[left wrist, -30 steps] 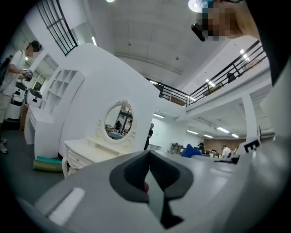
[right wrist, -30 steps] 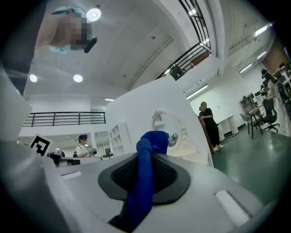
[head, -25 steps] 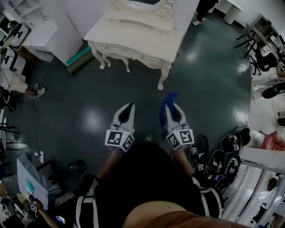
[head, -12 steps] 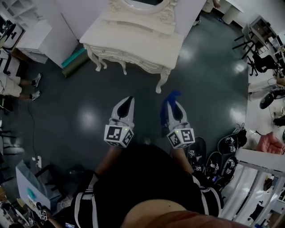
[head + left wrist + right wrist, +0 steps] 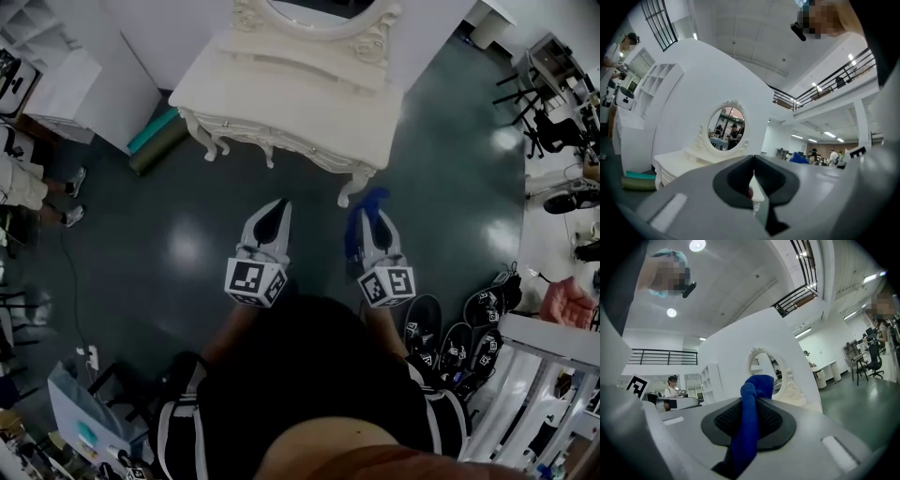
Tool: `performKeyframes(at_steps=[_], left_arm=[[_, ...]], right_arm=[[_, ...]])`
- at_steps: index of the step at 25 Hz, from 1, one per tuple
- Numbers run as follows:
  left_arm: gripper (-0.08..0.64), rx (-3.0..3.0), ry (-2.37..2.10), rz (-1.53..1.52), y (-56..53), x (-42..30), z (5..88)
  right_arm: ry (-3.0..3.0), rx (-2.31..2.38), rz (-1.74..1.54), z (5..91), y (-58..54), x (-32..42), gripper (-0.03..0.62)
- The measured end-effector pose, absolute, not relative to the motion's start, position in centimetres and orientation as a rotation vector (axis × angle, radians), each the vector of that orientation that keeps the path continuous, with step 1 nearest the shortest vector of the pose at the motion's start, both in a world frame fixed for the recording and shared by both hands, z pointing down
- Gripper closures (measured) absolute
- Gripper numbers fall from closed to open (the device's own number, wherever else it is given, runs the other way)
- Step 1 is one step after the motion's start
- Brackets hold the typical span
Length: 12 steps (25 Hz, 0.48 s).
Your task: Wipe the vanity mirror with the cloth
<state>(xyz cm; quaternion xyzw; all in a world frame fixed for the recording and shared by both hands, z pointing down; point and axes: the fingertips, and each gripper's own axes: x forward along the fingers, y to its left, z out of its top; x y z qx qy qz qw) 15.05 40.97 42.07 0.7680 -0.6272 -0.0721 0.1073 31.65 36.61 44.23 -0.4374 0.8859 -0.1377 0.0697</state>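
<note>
The person's dark top [image 5: 300, 394] is filling the bottom centre of the head view, and just above it both grippers are pointing up the frame, side by side over the dark glossy floor [image 5: 187, 253]. The left gripper [image 5: 277, 208] is holding its jaws pressed together with nothing between them. The right gripper [image 5: 371, 214] is pinching the blue cloth [image 5: 368, 201], which is bunching up past the jaw tips and trailing back between the pads. The cloth's tip is lying just below the near right leg of the white vanity table [image 5: 300, 98], which is occupying the upper centre of the frame. At the very top edge, the oval vanity mirror [image 5: 315, 6] is standing in its carved white frame, well apart from the cloth. A green roll [image 5: 155, 131] is lying on the floor left of the table.
</note>
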Motion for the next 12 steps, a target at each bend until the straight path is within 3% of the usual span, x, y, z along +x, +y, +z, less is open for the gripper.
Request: performKeyframes(at_steps=[12], left_arm=[[0.548,2.288,-1.785,-0.227,32.7,8.8,43.2]], right_arm=[[2.624,-1.381,-0.410,44.2,29.5,25.5,0.526]])
